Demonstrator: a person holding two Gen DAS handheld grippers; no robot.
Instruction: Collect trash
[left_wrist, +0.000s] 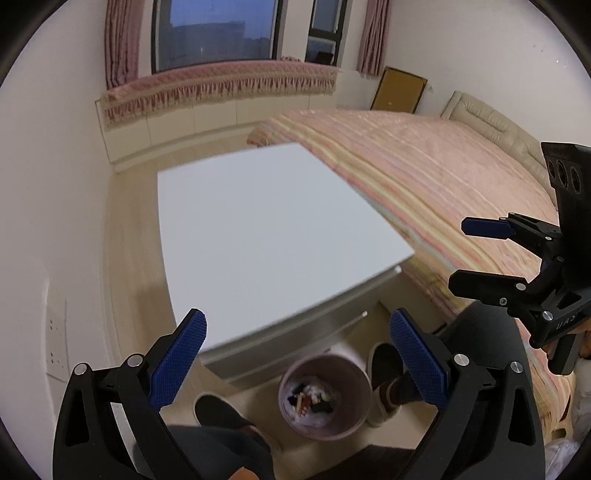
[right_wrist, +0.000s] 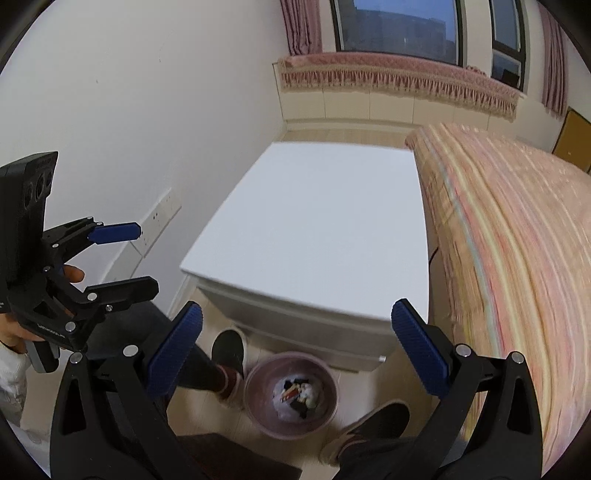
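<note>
Left gripper (left_wrist: 297, 356) jaws spread wide, nothing between the blue pads (left_wrist: 177, 363); held up in the air over the near edge of the white table (left_wrist: 266, 229). Right gripper (right_wrist: 295, 352) also wide apart, nothing held, raised over the same near edge. Each gripper shows in the other's view: right one at the right side of the left wrist view, left one at the left side of the right wrist view, both with the 2 fingers well apart.

Trash sits inside the pink bin (left_wrist: 325, 397), a small mixed heap of white, black and reddish scraps (right_wrist: 297, 395) at the bottom; single pieces too blurred to name. Bin stands upright on the light wood floor (left_wrist: 125, 236), just in front of the table's drawer side, between the person's 2 dark shoes (right_wrist: 229, 349).

Bed with pink striped cover (right_wrist: 517, 236) runs along the table's right side, touching or just beside it. White wall with sockets (right_wrist: 160, 214) on the left. Window with pink curtains (left_wrist: 120, 40) at the far end, fringed pink sill cover (left_wrist: 221, 83) below it.
</note>
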